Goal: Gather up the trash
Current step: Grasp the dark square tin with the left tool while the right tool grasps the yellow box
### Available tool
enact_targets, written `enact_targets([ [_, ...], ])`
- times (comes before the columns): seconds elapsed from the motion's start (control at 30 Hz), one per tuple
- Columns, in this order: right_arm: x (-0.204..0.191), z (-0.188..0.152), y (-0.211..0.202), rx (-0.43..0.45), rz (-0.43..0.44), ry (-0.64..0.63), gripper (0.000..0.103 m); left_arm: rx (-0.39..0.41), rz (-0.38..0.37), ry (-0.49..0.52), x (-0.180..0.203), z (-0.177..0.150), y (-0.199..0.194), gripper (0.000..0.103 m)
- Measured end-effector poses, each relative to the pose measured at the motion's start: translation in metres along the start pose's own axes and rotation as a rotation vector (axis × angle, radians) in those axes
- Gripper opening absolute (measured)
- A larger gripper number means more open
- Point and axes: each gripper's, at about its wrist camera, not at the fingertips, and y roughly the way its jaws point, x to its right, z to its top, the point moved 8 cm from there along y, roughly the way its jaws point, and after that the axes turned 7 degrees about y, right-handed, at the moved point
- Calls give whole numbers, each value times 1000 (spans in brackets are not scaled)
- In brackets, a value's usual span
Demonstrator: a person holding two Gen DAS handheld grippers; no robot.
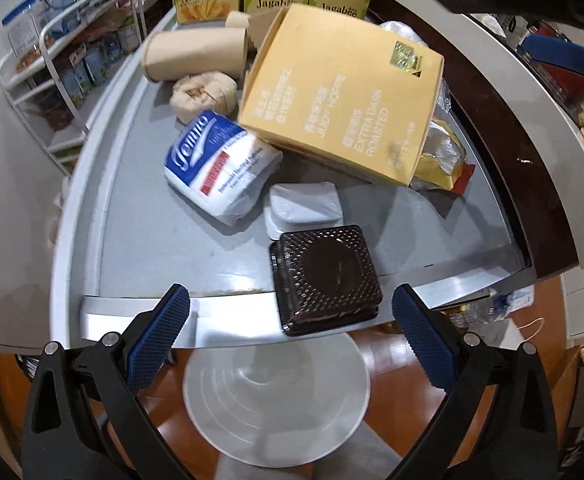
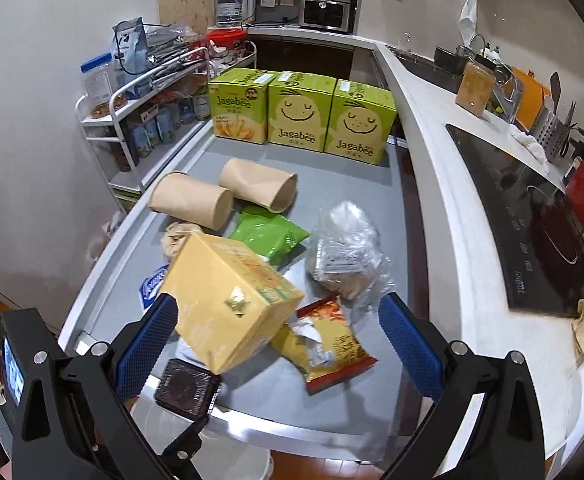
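Two grippers hovered over the near edge of the grey surface (image 1: 140,240), both with fingers spread wide and grasping nothing. The left gripper (image 1: 292,320) sat just in front of a dark square plastic container (image 1: 325,276) that overhung the edge, above a white bin (image 1: 276,396) on the floor. Behind the container lay a small white packet (image 1: 303,204), a blue-and-white tissue pack (image 1: 220,168) and a tilted yellow carton (image 1: 339,108). The right gripper (image 2: 276,340) framed that yellow carton (image 2: 228,300), which leaned close to its left finger (image 2: 148,344); whether they touched I cannot tell. Near it lay an opened snack bag (image 2: 327,344), a crumpled clear plastic bag (image 2: 347,256), a green pouch (image 2: 268,236) and two paper cups (image 2: 192,204) on their sides. Three Jagabee boxes (image 2: 299,116) stood at the far end.
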Motion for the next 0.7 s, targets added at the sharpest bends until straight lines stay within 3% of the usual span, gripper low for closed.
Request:
enact_targets([
  [0.1,10,1,1,-7,2,36,99,17,3,15,4,3,4,95],
  [0.17,14,0,2,-13,5,34,99,-12,14,41,7,1,11,82],
  [0.33,13,0,5,-17,-5,-9,99,-1,16,47,1,6,10,71],
  [0.5,0,-1,13,-31,22,-58,99,3,46,7,-33,8,10,64],
  [0.7,-40,-6,25,-30,19,-317,99,-10,92,-27,-68,8,11,64],
])
